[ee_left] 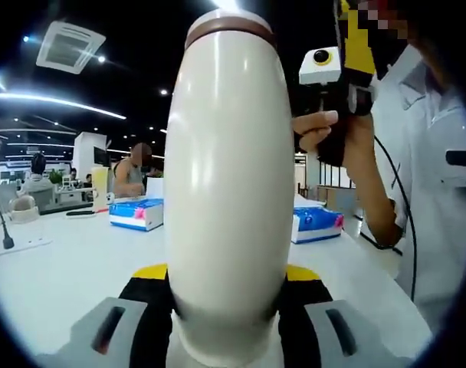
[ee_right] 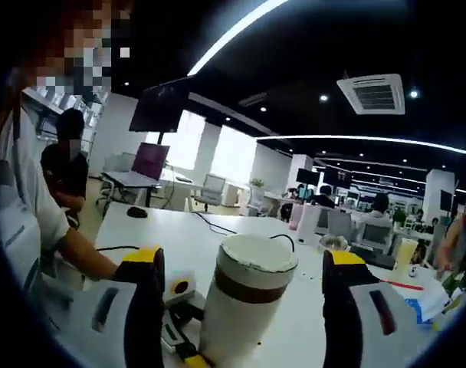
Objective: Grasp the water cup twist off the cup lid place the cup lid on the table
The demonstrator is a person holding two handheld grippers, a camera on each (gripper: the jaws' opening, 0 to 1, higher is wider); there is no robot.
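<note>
A tall white water cup (ee_left: 229, 192) with a brown band and a white lid (ee_left: 229, 19) stands upright between my left gripper's (ee_left: 225, 276) black and yellow-tipped jaws, which are shut on its lower body. In the right gripper view the same cup (ee_right: 237, 314) rises from the left gripper (ee_right: 178, 303), with its lid (ee_right: 257, 257) towards the camera. My right gripper (ee_right: 244, 264) is open, its yellow-tipped jaws standing wide on either side of the lid without touching it. In the left gripper view a hand holds the right gripper (ee_left: 354, 54) up beside the cup's top.
The white table (ee_left: 72, 261) carries two blue tissue boxes (ee_left: 137, 213) (ee_left: 317, 224) behind the cup. A mouse (ee_right: 136, 211) and a black cable (ee_right: 218, 226) lie farther along it. A person in a white shirt (ee_left: 440, 176) stands close by; other people sit at the back.
</note>
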